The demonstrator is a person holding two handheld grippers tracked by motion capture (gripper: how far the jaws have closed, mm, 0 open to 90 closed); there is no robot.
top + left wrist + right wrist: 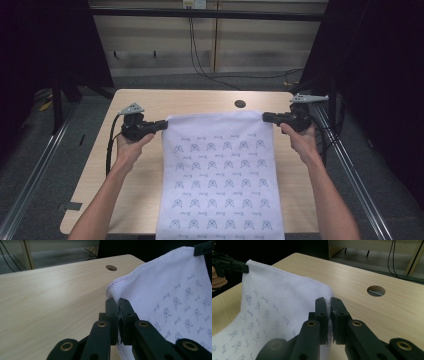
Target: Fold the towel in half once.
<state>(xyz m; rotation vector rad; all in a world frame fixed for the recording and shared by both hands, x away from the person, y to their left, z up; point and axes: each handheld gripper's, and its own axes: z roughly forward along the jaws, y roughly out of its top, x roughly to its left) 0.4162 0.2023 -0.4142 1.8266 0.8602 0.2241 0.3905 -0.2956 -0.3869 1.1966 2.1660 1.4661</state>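
- White printed towel (220,175) hangs stretched between both grippers, its top edge lifted off the wooden table (150,200), the lower part trailing toward 6 o'clock past the near table edge.
- Left gripper (162,124) has its jaws clamped on the towel's top corner at 9 o'clock.
- Right gripper (266,118) has its jaws pinched on the opposite top corner at 3 o'clock.
- Round cable hole (240,104) sits on the table at 12 o'clock from the towel, just beyond its raised edge.
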